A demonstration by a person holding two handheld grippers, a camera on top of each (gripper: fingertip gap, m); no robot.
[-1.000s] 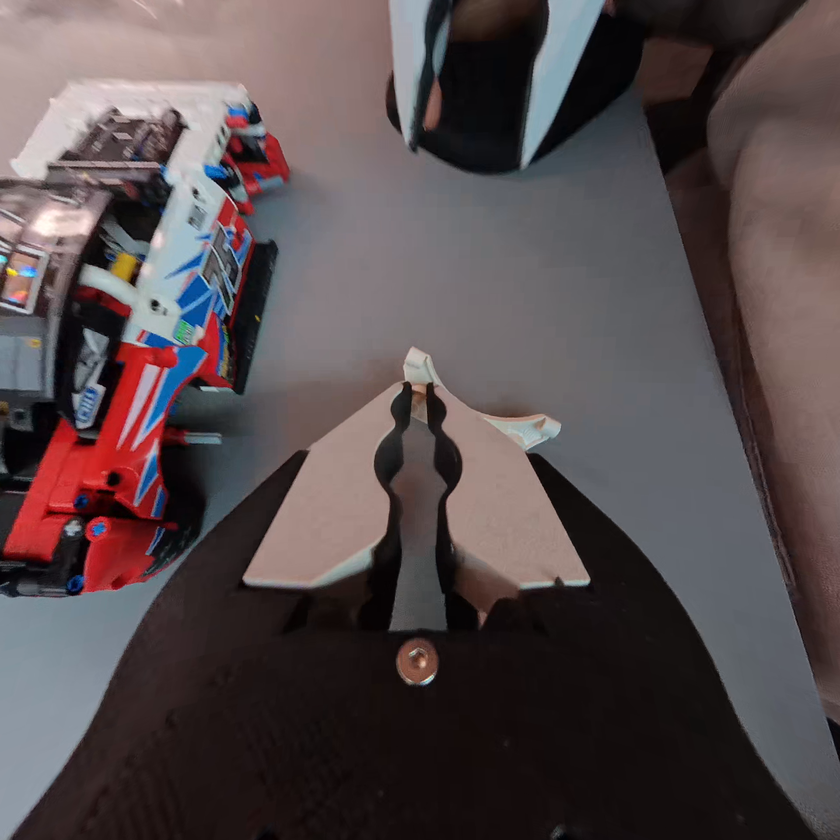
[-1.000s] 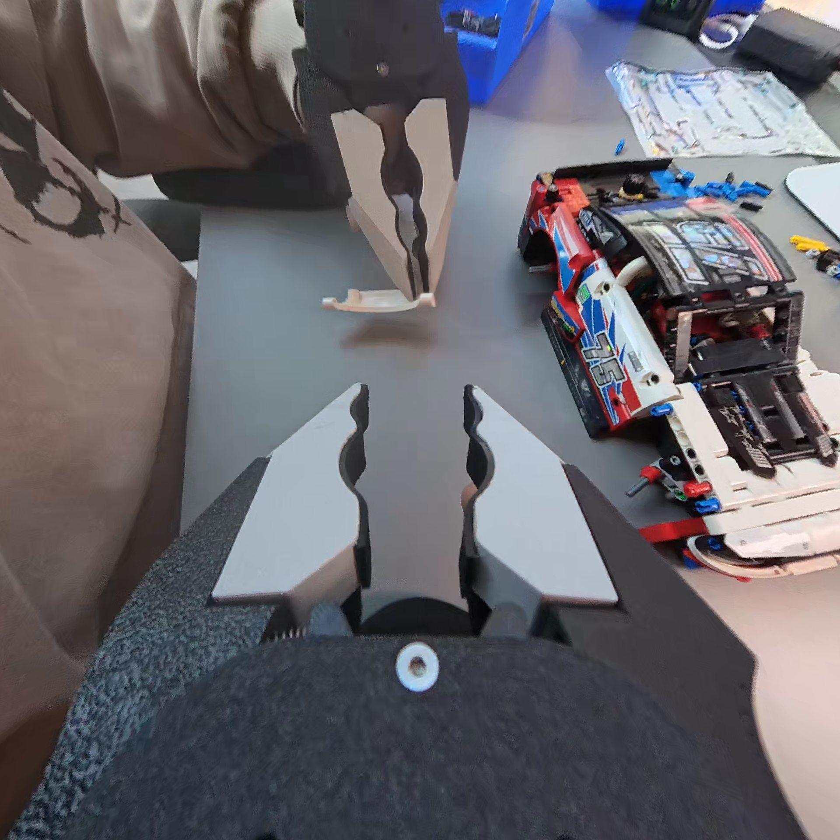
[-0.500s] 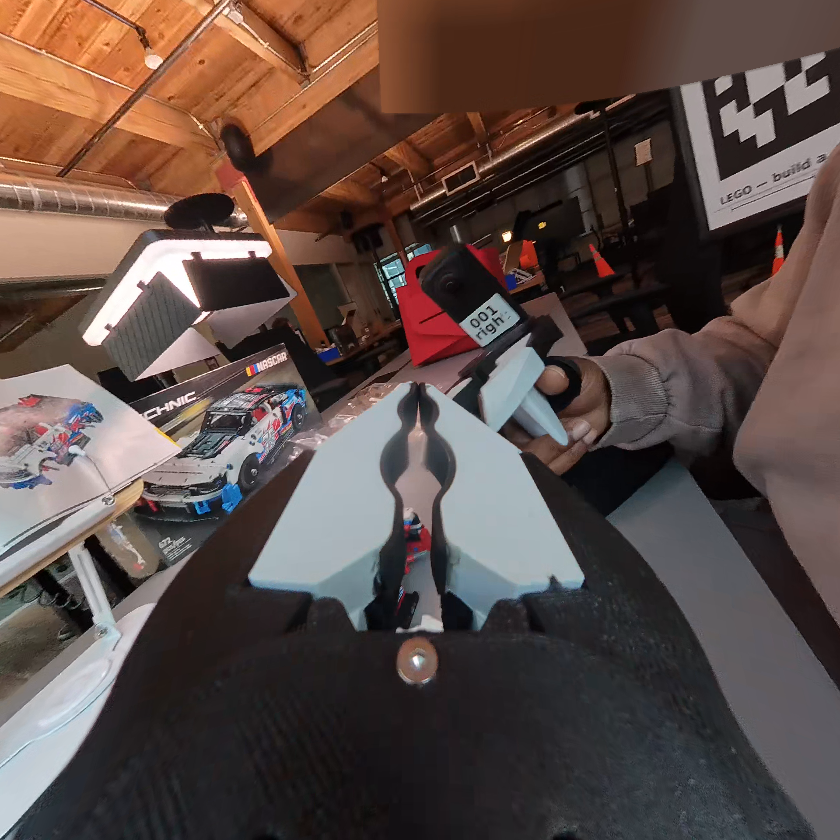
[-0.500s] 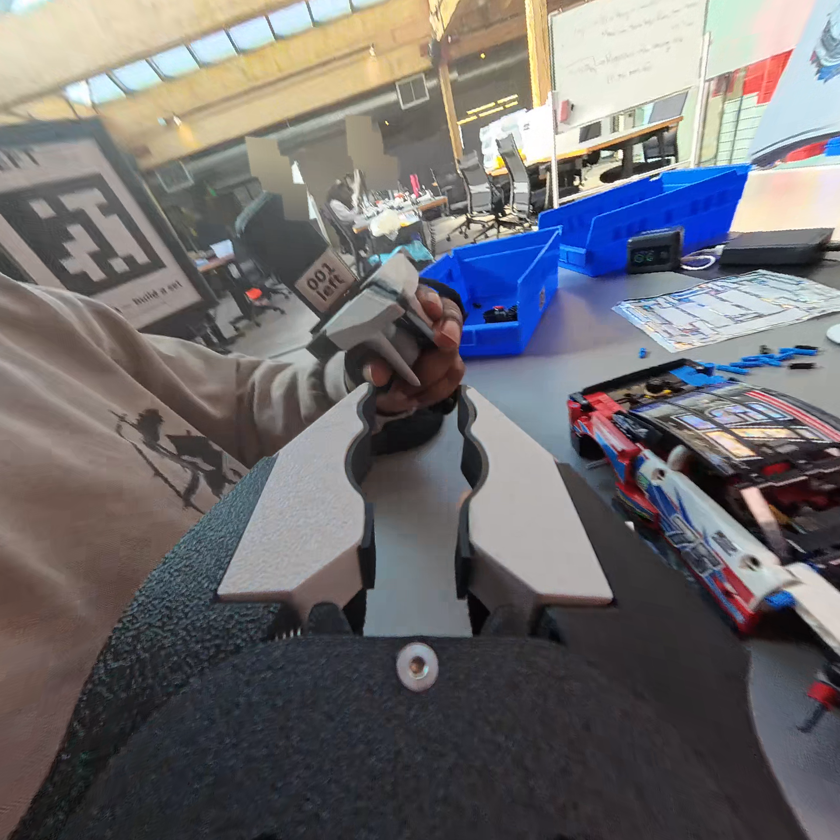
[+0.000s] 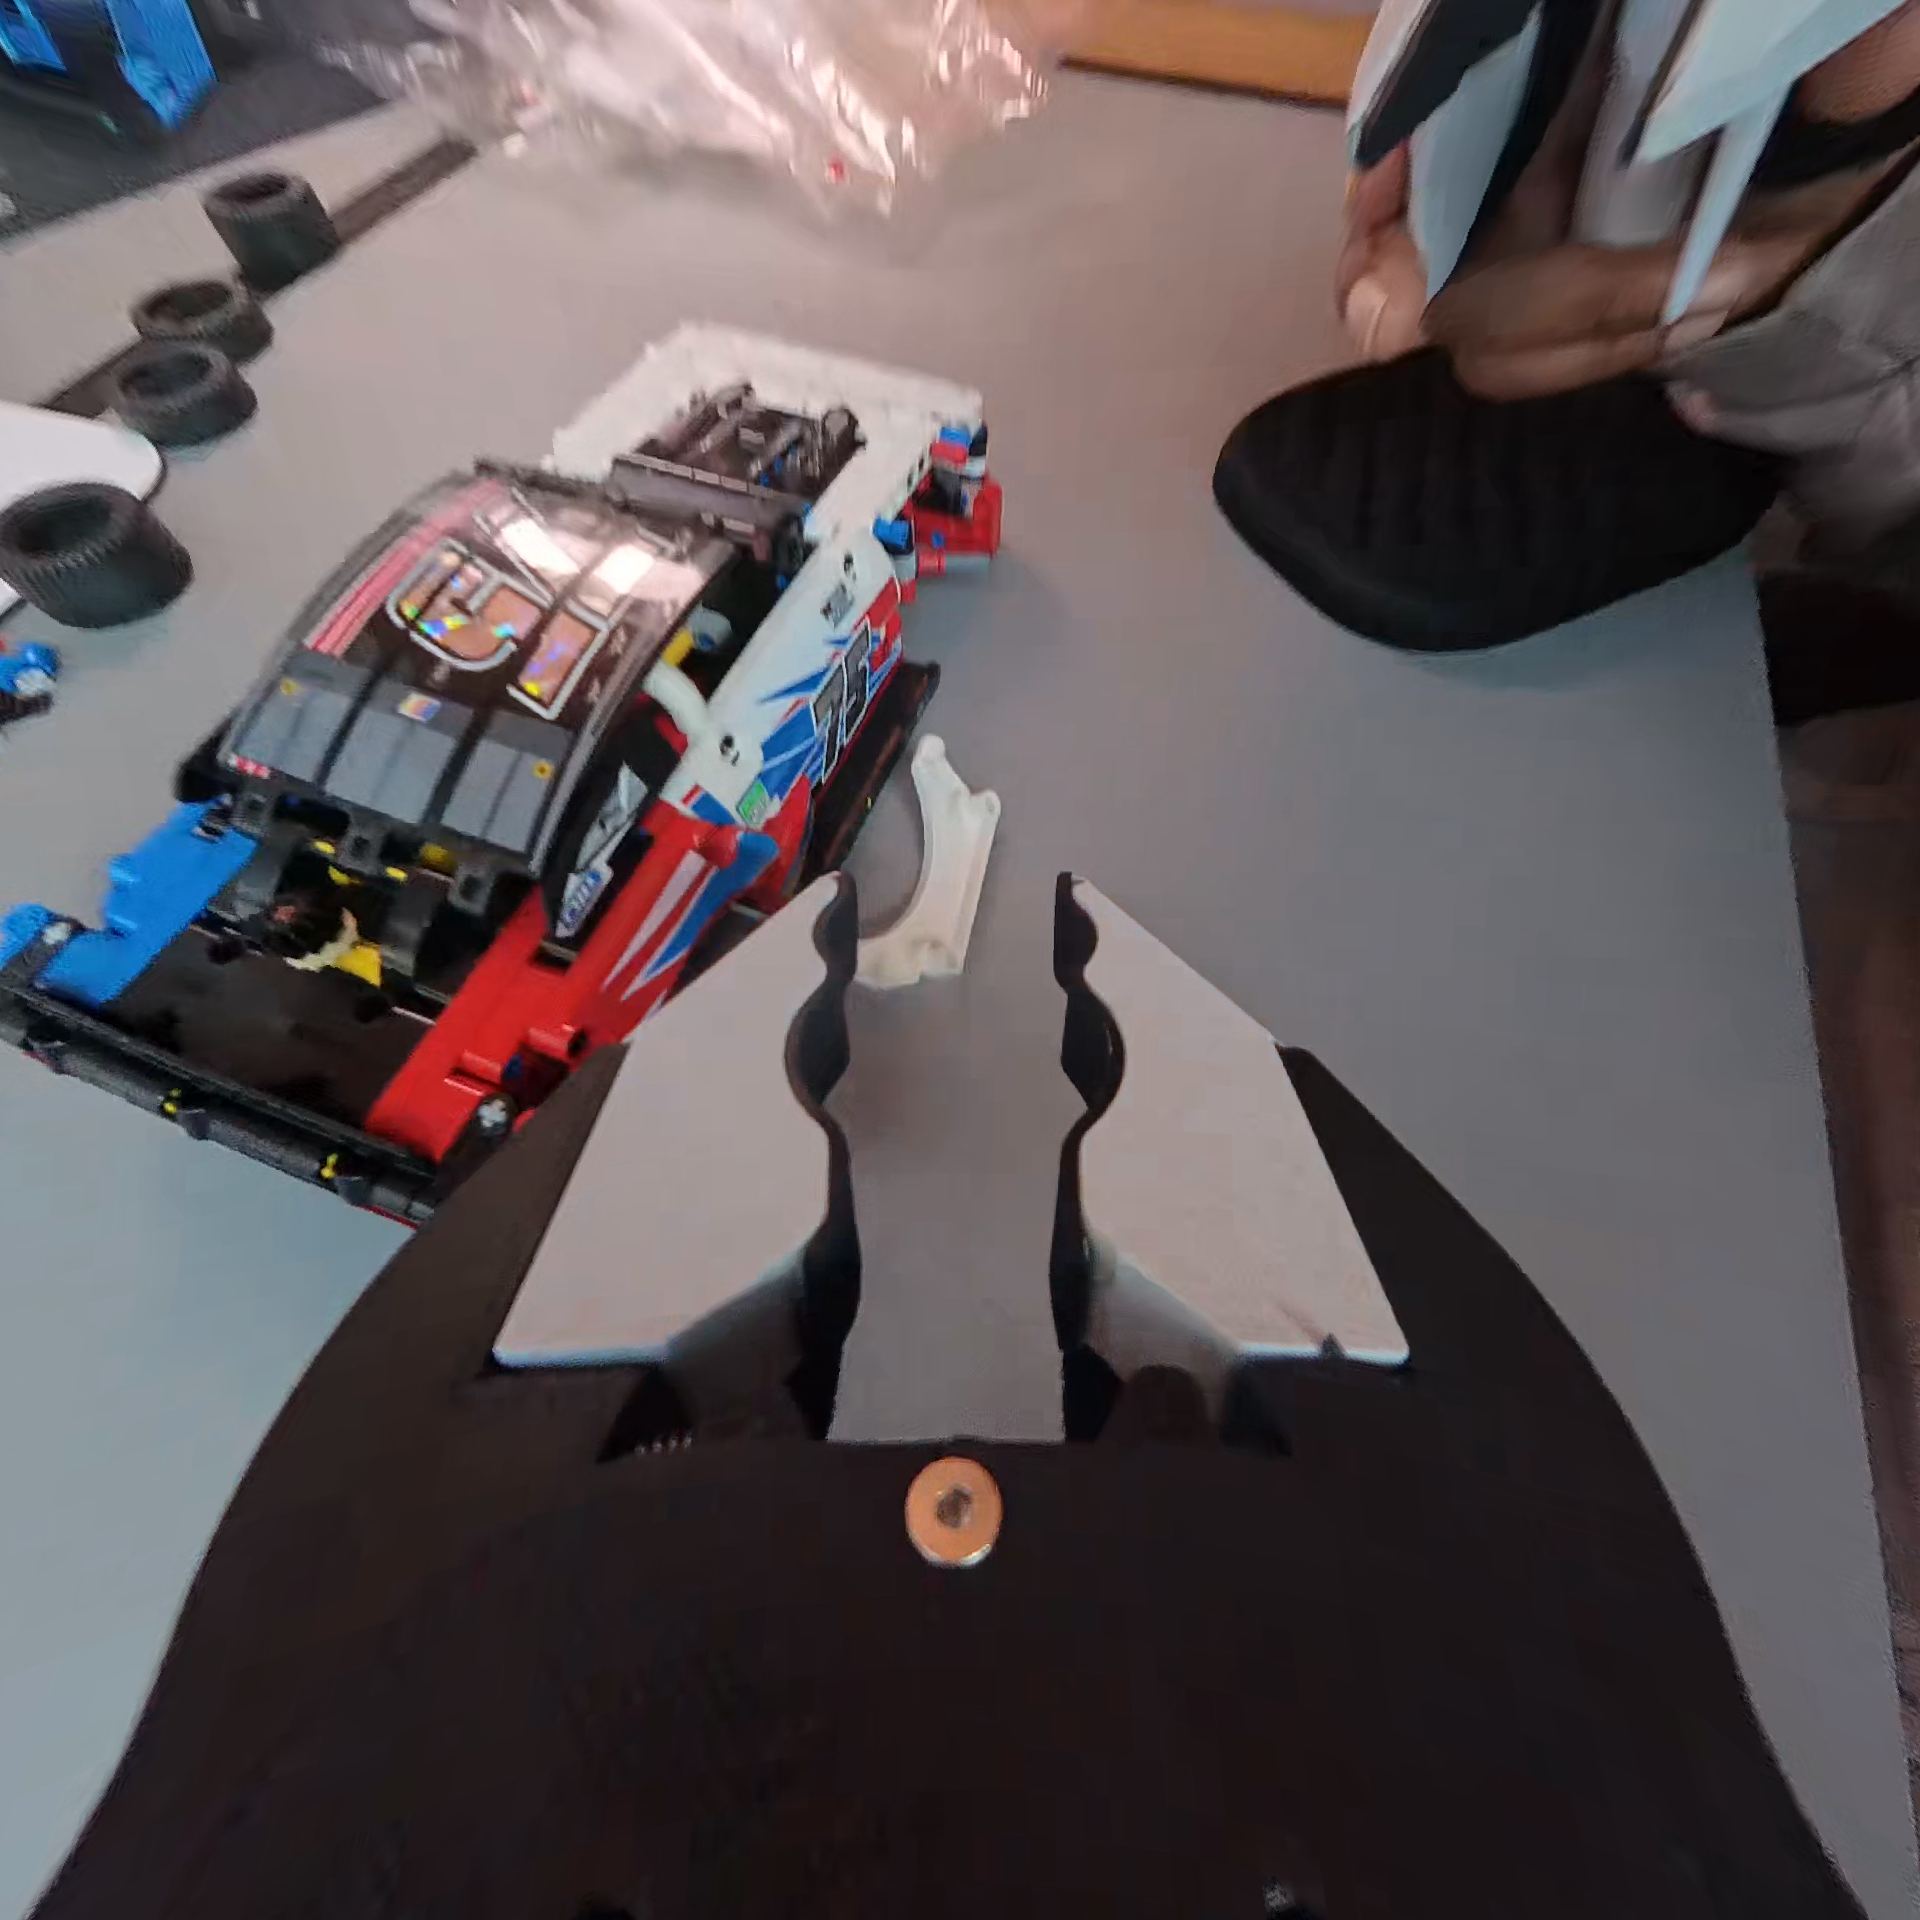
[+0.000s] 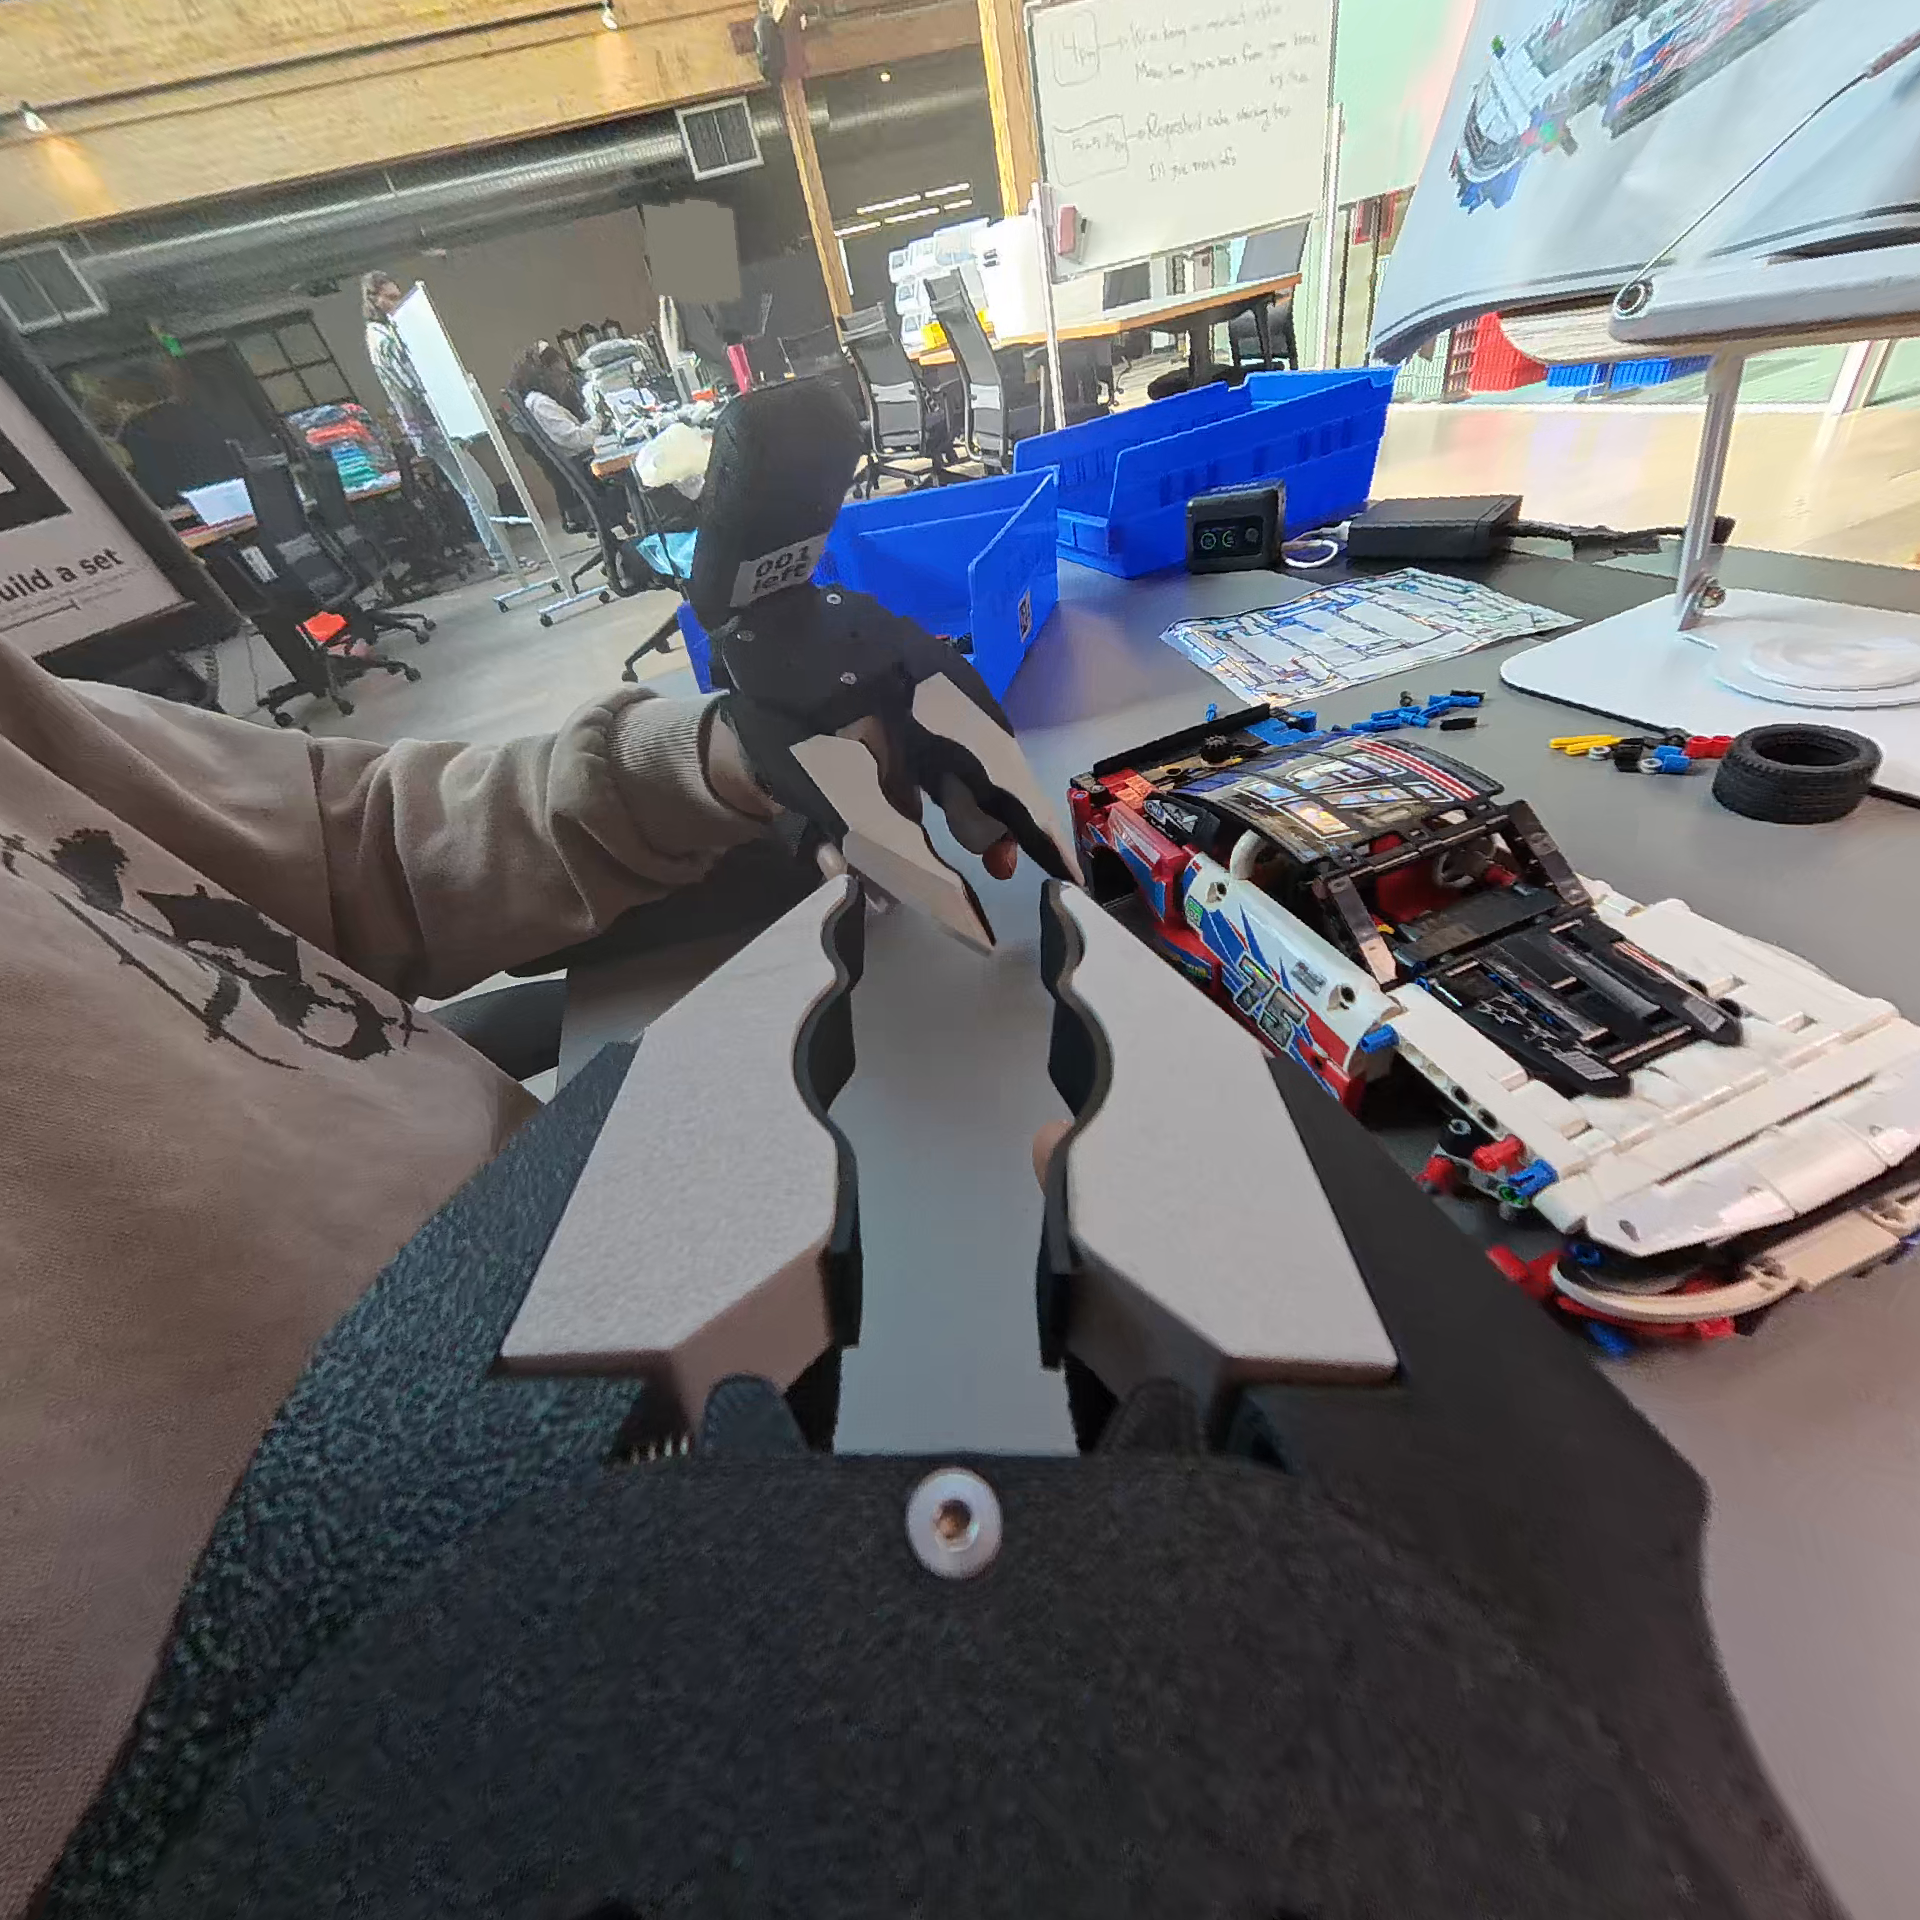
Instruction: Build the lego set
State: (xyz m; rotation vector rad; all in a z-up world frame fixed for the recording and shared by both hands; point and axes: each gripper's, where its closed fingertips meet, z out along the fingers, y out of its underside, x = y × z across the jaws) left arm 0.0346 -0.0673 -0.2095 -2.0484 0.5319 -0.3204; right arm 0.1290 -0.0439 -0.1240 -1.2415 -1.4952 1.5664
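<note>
A red, white and blue lego race car without wheels lies on the grey table; it also shows in the right wrist view. A white curved lego piece lies on the table beside the car's right flank. My left gripper is open and empty, just short of that piece; it also shows in the right wrist view. My right gripper is open and empty above the table's near edge, and shows at the top right of the left wrist view.
Several black tyres lie left of the car, one more by small loose parts. A plastic bag lies behind. Blue bins, a sheet of paper and a white stand's base occupy the far table.
My left gripper was shut on the white piece a second ago; it swung up, came back down and now stands open, with the piece lying on the table by the car.
</note>
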